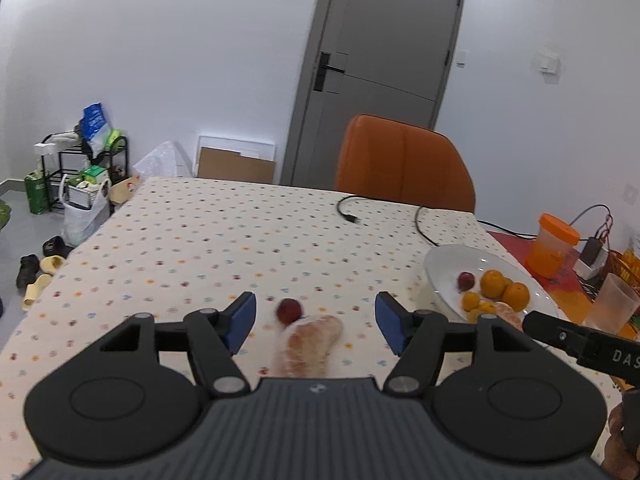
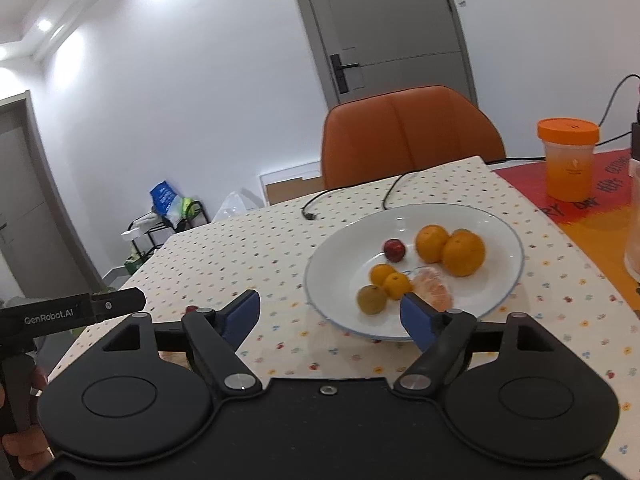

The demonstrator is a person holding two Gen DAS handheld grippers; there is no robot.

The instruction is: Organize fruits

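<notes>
We see left tongs (image 1: pixel 315 320) wide open, red fruit (image 1: pixel 289 309) on tabletop (image 1: pixel 200 240) between tips; right tongs (image 2: pixel 330 312) wide open, near plate (image 2: pixel 340 248) rim

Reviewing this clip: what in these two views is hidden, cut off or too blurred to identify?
- Left wrist: the pale orange item by the small red fruit is blurred, its near end hidden behind the hand-held gripper body.
- Right wrist: the peeled citrus is partly covered by a blue fingertip.
- Right wrist: the translucent cup is cut by the frame edge.
</notes>
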